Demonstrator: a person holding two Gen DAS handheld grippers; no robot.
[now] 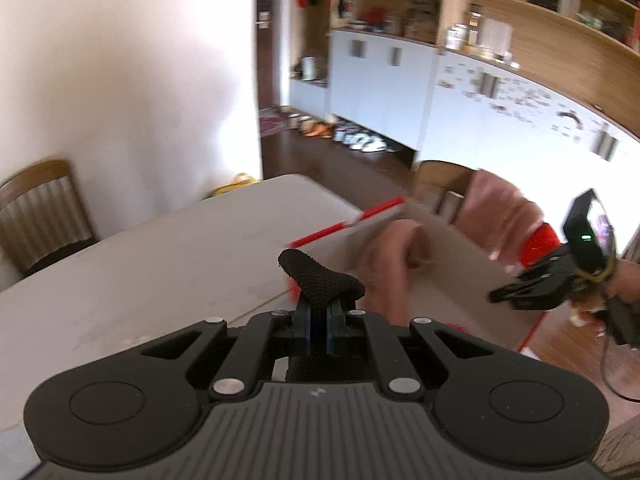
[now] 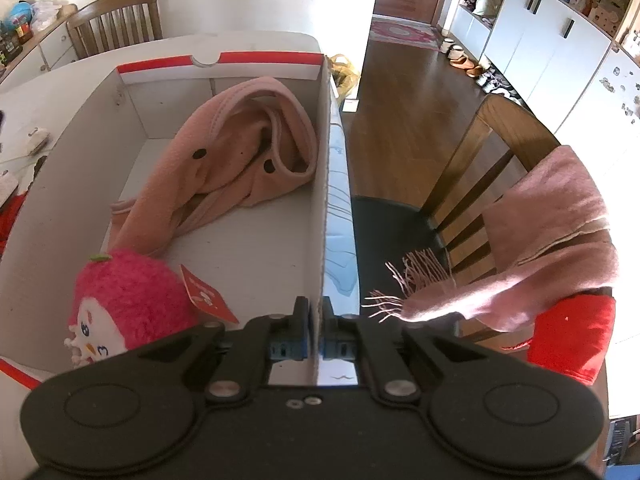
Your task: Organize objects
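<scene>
While the right tongs (image 2: pixel 316 338) pinch the near right wall of the cardboard box (image 2: pixel 324 184), both pads pressed flat on the card, the left tongs (image 1: pixel 319 320) are clamped on a piece of black knit fabric (image 1: pixel 320 280) raised above the table (image 1: pixel 160 264). Inside the box lie a crumpled pink garment (image 2: pixel 240 152) toward the far end and a pink plush toy (image 2: pixel 128 308) with a red tag at the near corner. Beside the box, a pink fringed scarf (image 2: pixel 552 236) hangs over the back of a wooden chair (image 2: pixel 480 152).
</scene>
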